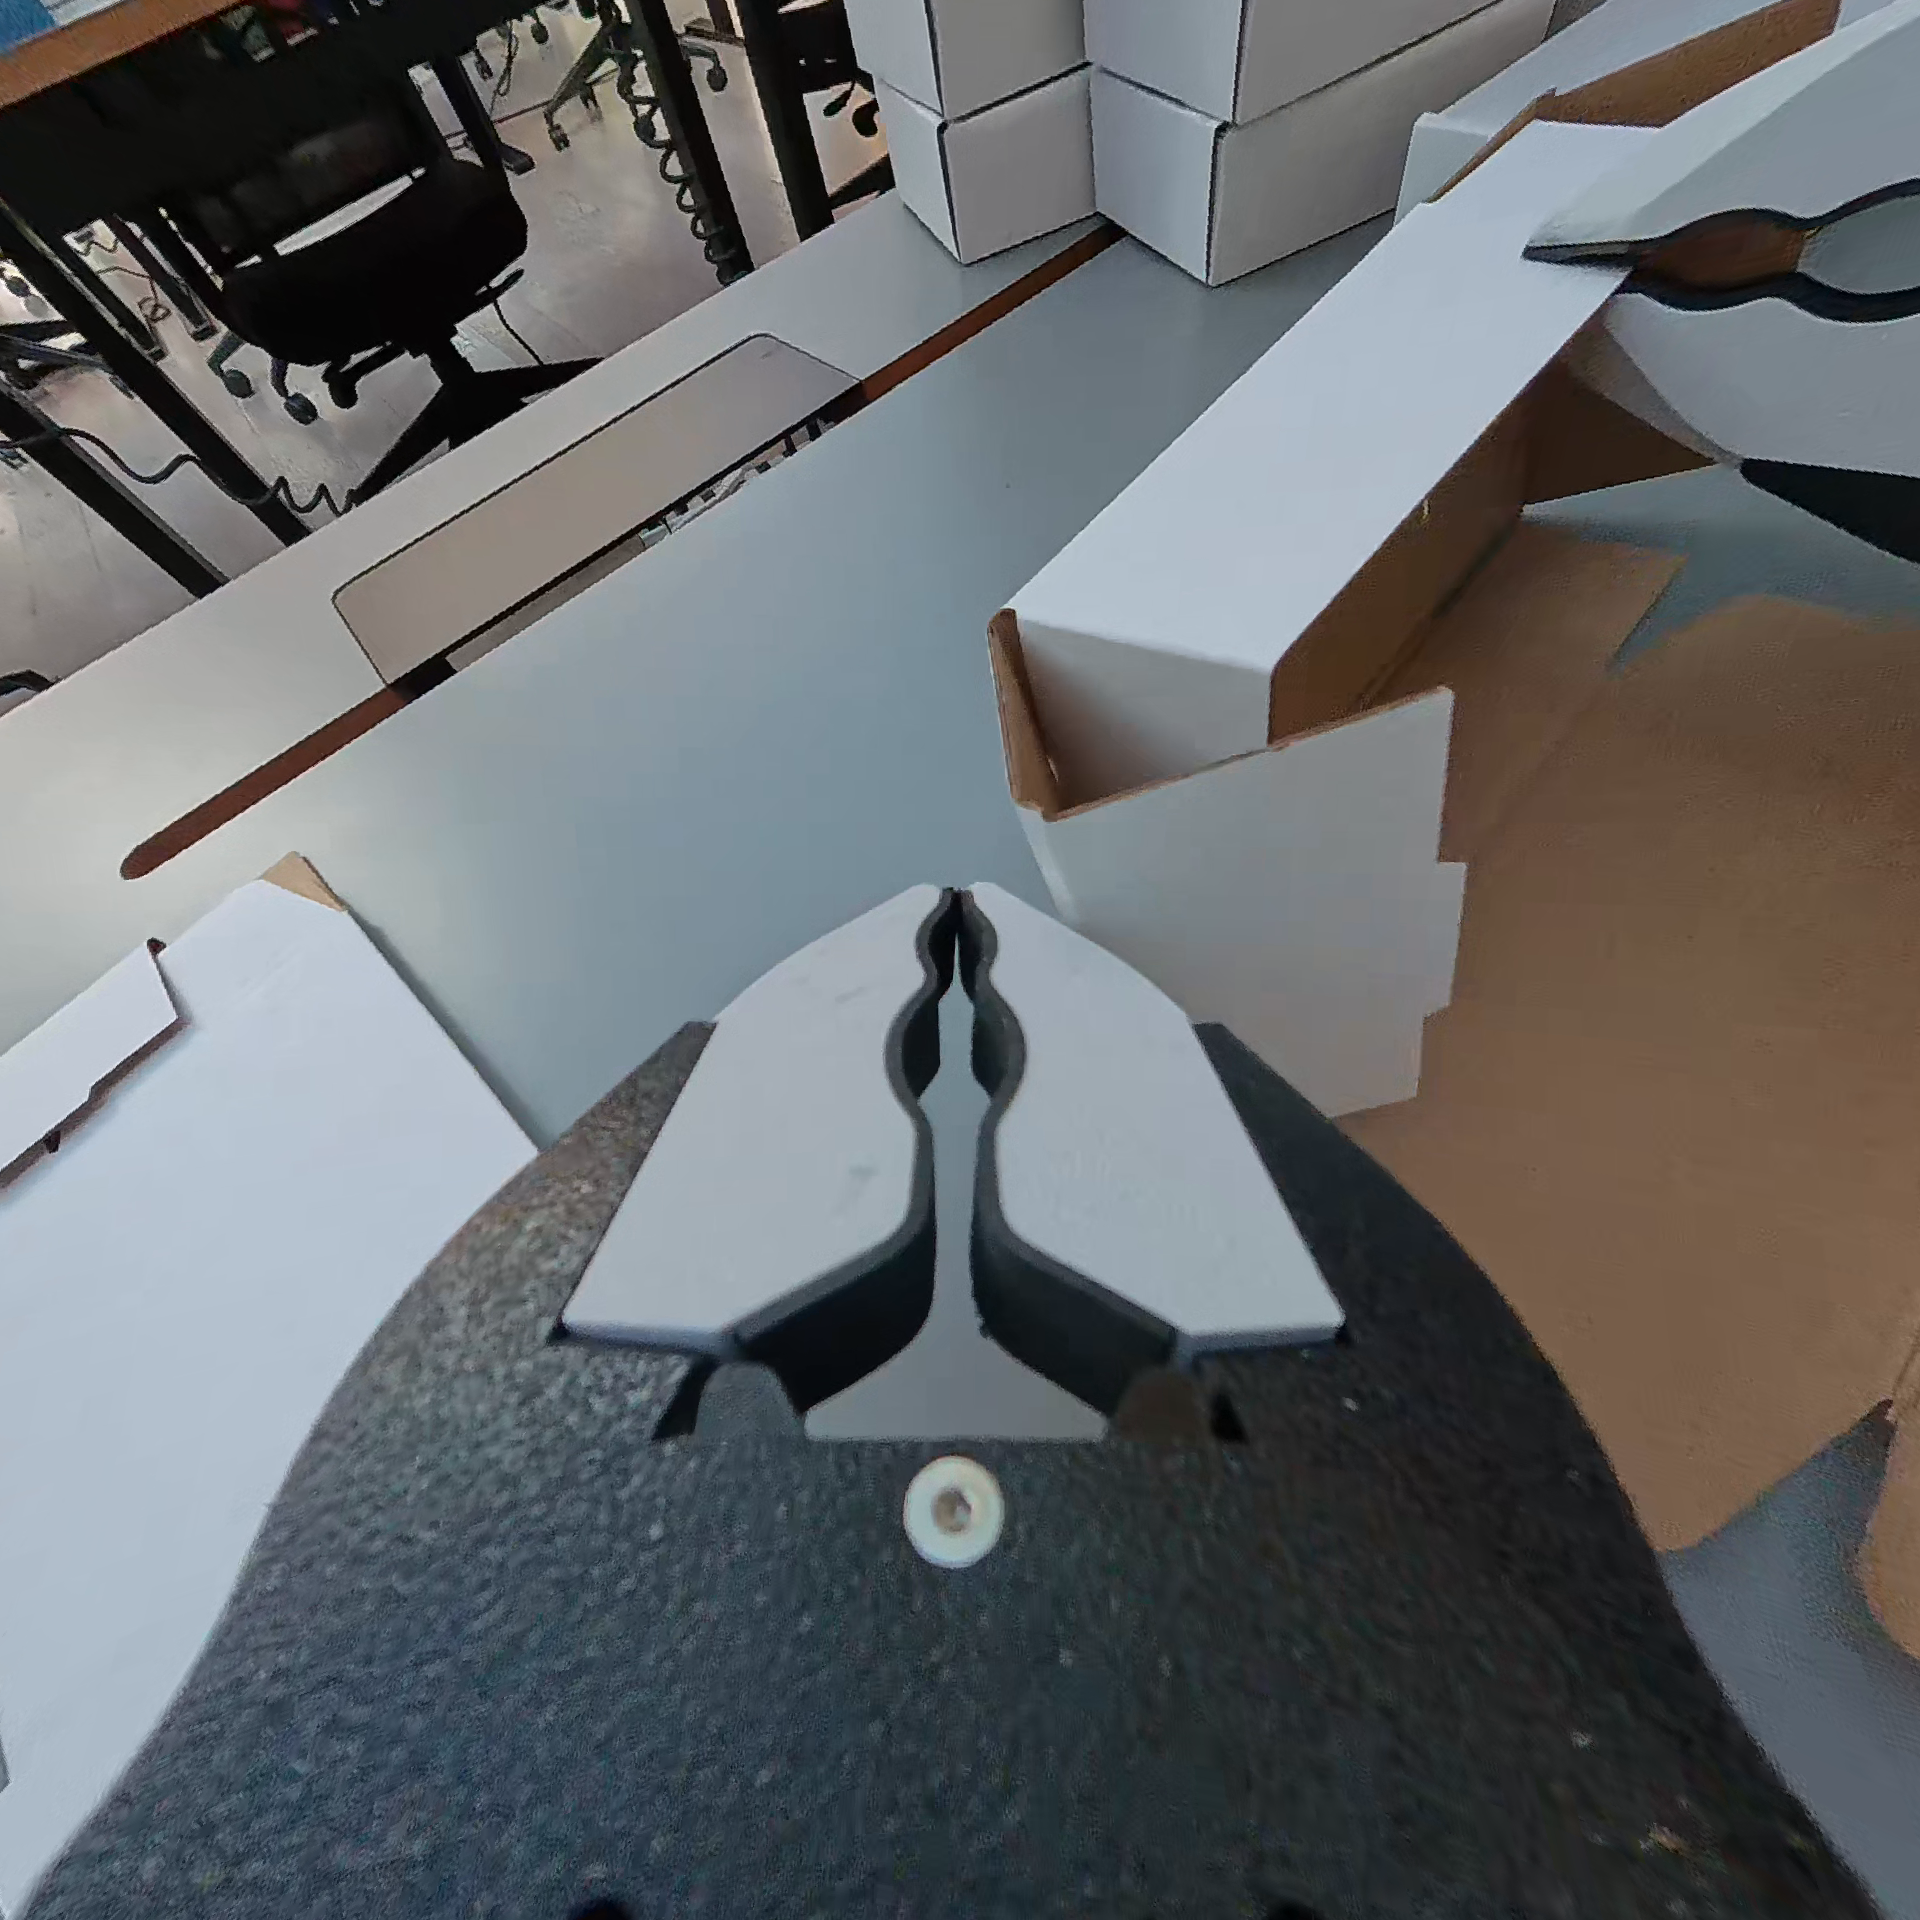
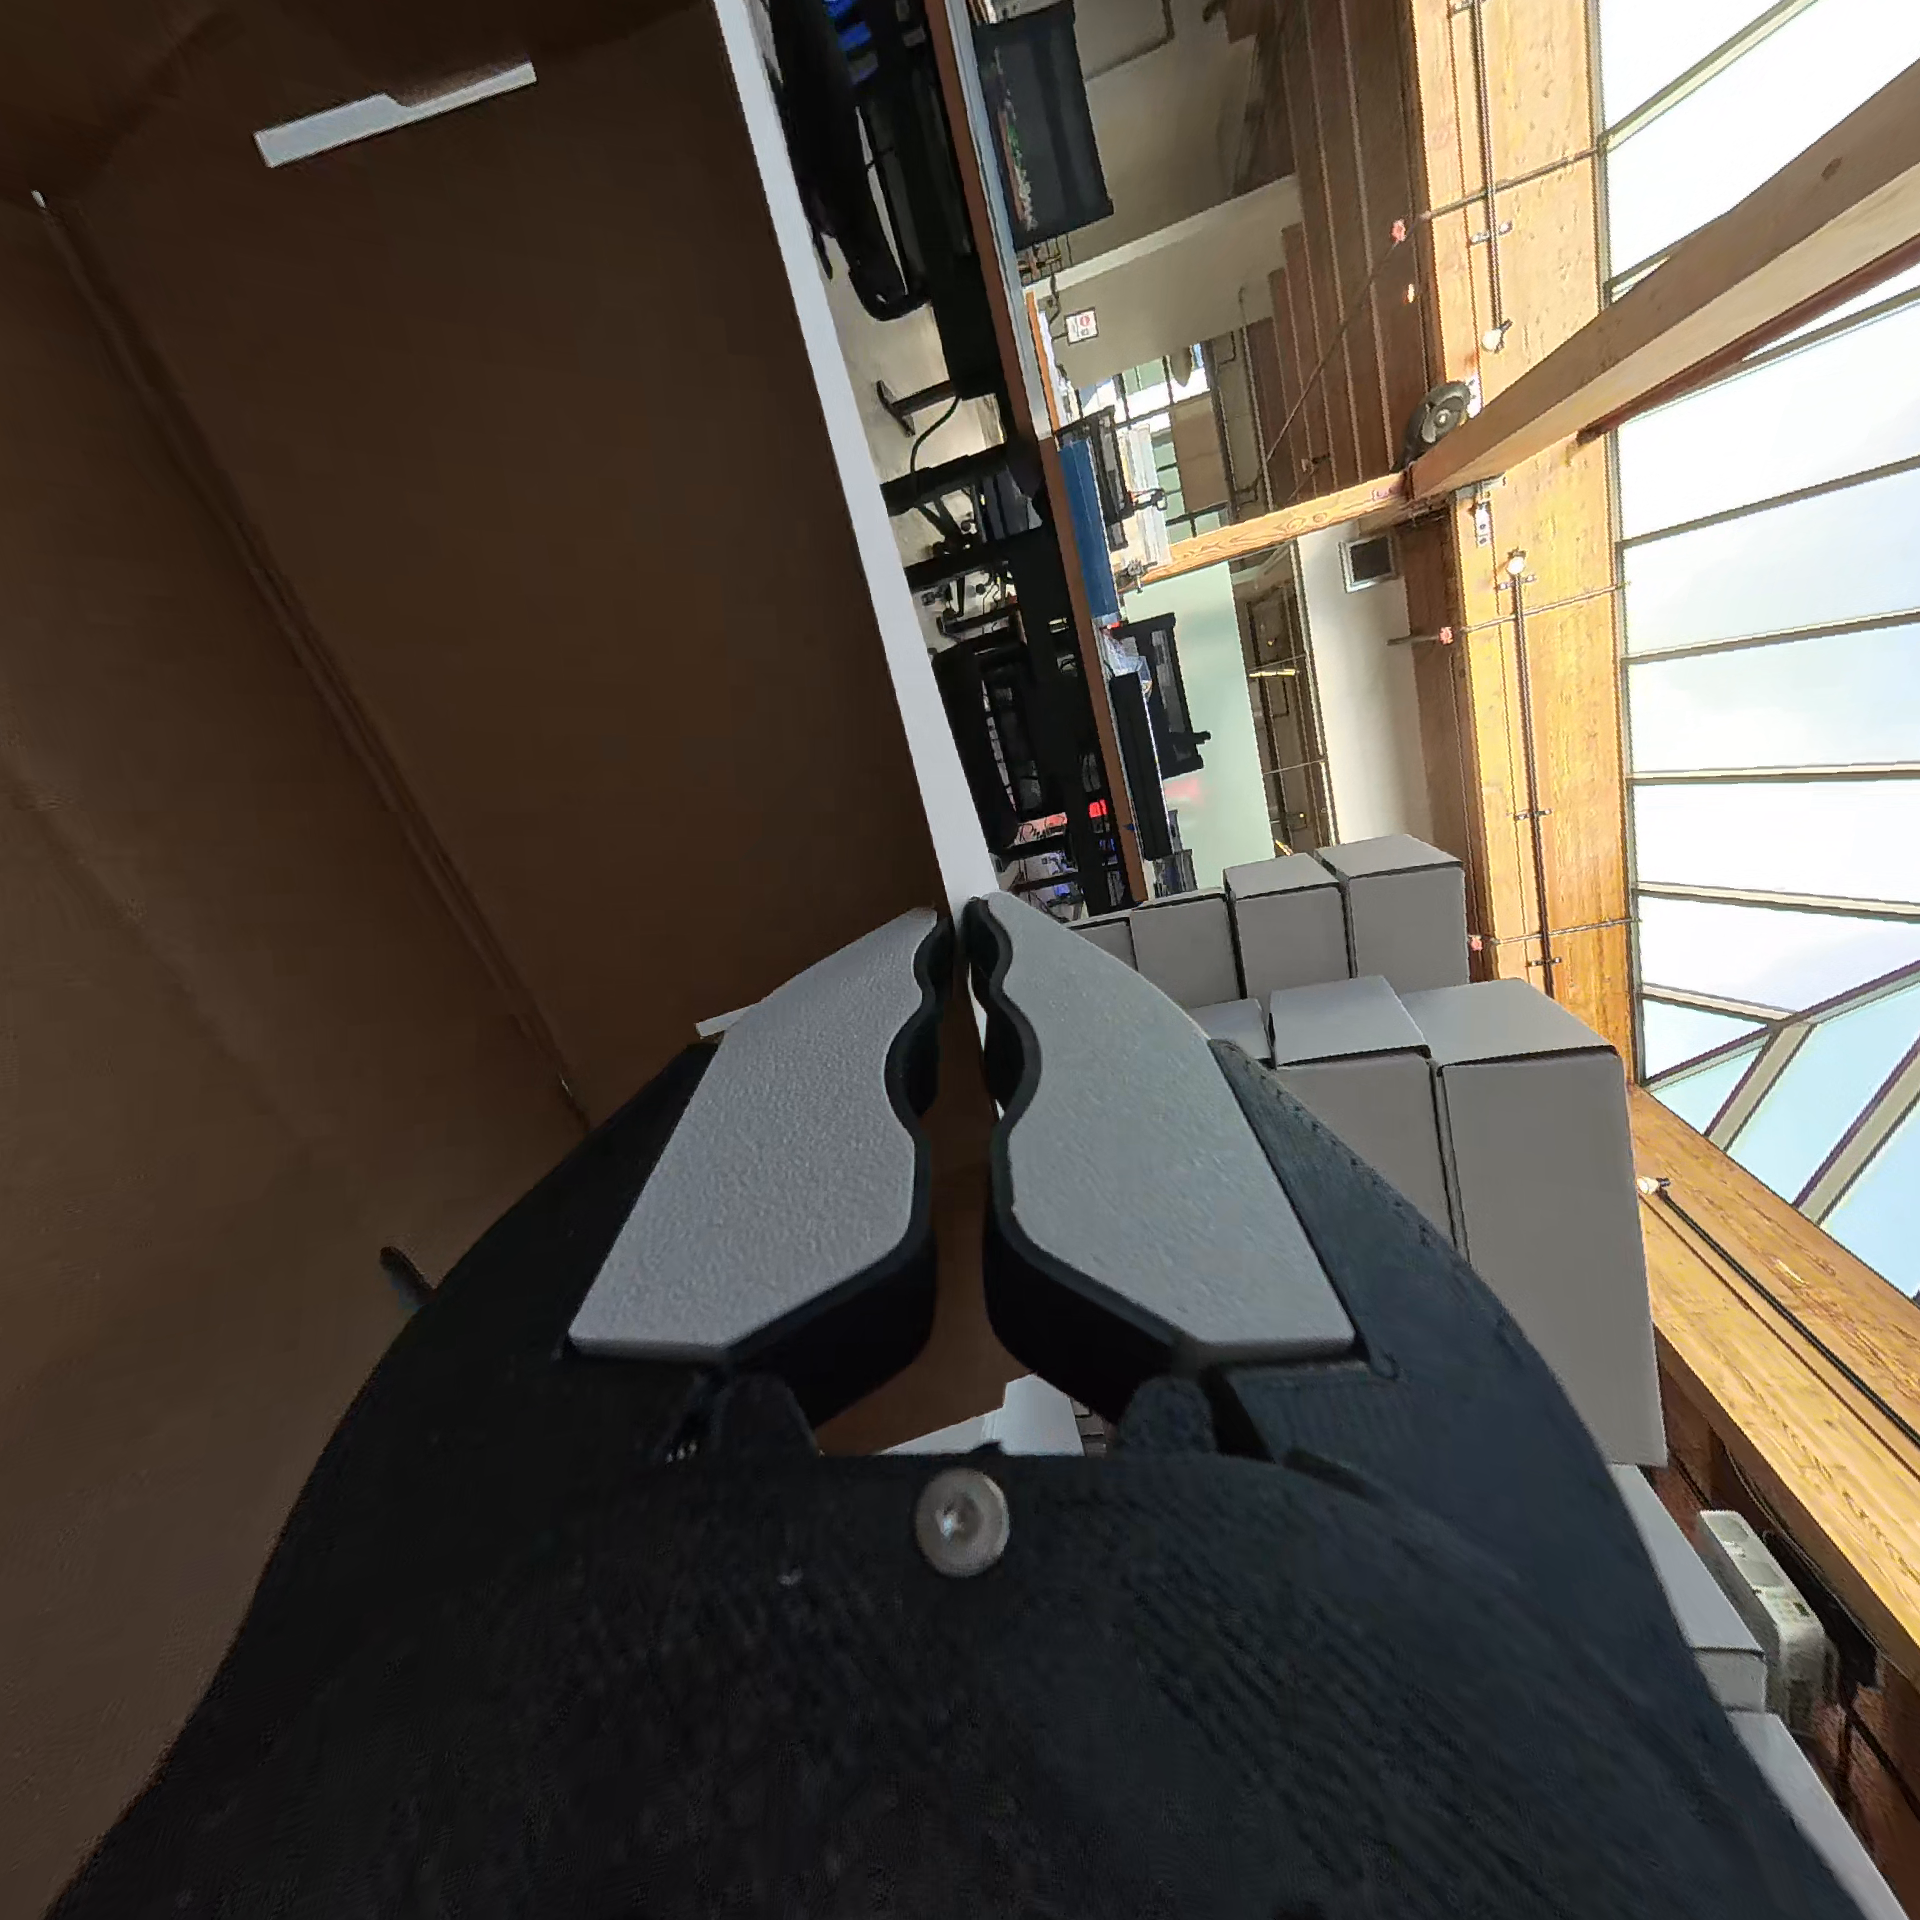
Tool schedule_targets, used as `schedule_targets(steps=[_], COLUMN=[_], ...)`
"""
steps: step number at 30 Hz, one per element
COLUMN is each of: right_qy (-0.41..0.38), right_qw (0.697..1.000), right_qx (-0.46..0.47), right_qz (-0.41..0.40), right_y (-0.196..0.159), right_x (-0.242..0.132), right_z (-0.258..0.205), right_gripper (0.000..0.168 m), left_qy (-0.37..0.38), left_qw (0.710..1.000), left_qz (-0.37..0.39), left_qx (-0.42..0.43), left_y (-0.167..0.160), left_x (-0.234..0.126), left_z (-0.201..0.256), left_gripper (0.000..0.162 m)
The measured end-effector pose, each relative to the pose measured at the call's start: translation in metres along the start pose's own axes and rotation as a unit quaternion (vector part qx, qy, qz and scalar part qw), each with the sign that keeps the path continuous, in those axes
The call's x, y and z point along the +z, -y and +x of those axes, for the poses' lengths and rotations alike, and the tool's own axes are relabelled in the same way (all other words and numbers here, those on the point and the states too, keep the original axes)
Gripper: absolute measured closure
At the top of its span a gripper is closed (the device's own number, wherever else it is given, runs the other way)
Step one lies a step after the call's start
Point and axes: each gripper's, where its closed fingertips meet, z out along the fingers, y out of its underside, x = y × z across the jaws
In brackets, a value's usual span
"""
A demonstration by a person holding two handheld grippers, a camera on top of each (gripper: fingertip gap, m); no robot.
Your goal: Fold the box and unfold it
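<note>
The box (image 1: 1247, 582) is cardboard, white outside and brown inside. It sits partly folded on the grey table (image 1: 675, 748), with one long wall raised and a side flap (image 1: 1247, 914) standing at the near corner. My left gripper (image 1: 956, 902) is shut and empty, just left of that side flap and above the table. My right gripper (image 2: 961, 914) is rolled on its side and shut on the top edge of the raised wall, whose brown inside (image 2: 468, 520) fills the left of the right wrist view. The right gripper also shows in the left wrist view (image 1: 1579, 265), clamped on that wall.
A flat white cardboard blank (image 1: 208, 1195) lies at the near left. Several folded white boxes (image 1: 1091, 135) are stacked at the back of the table and also show in the right wrist view (image 2: 1351, 1039). An office chair (image 1: 343, 239) and desks stand beyond the table's far edge.
</note>
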Motion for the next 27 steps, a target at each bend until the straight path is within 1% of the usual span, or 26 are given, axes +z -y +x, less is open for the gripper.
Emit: schedule_targets(steps=[3,5,7,12,16,18,22,24,27], right_qy=[0.002,-0.005,-0.014,-0.038,-0.033,-0.029,-0.017,-0.005,0.006], right_qw=[1.0,1.0,0.999,0.995,0.994,0.994,0.993,0.994,0.994], right_qx=[0.003,-0.011,-0.034,-0.086,-0.099,-0.1,-0.104,-0.099,-0.098], right_qz=[-0.006,-0.003,0.002,0.022,0.037,0.043,0.044,0.045,0.054], right_y=[-0.001,0.0,0.001,0.001,0.002,0.001,0.001,0.001,0.001], right_x=[0.002,-0.002,-0.008,-0.023,-0.029,-0.031,-0.03,-0.029,-0.028], right_z=[0.0,-0.001,-0.001,-0.004,-0.005,-0.006,-0.006,-0.006,-0.005], right_gripper=[0.165,0.165,0.165,0.165,0.165,0.164,0.164,0.164,0.164], left_qy=[-0.042,-0.05,-0.061,-0.138,-0.196,-0.218,-0.239,-0.248,-0.262], left_qw=[0.999,0.998,0.998,0.989,0.979,0.974,0.969,0.967,0.963], left_qz=[0.019,0.019,0.012,0.036,0.043,0.056,0.06,0.059,0.063], left_qx=[-0.016,-0.012,-0.009,-0.029,-0.022,-0.015,0.004,0.005,-0.004], left_y=[0.008,0.009,0.002,-0.008,-0.019,-0.018,-0.019,-0.019,-0.018], left_x=[0.004,0.007,0.009,0.003,-0.008,-0.015,-0.021,-0.023,-0.026], left_z=[0.021,0.027,0.027,0.036,0.041,0.044,0.052,0.054,0.054], left_gripper=[0.162,0.162,0.162,0.162,0.149,0.148,0.159,0.16,0.153])
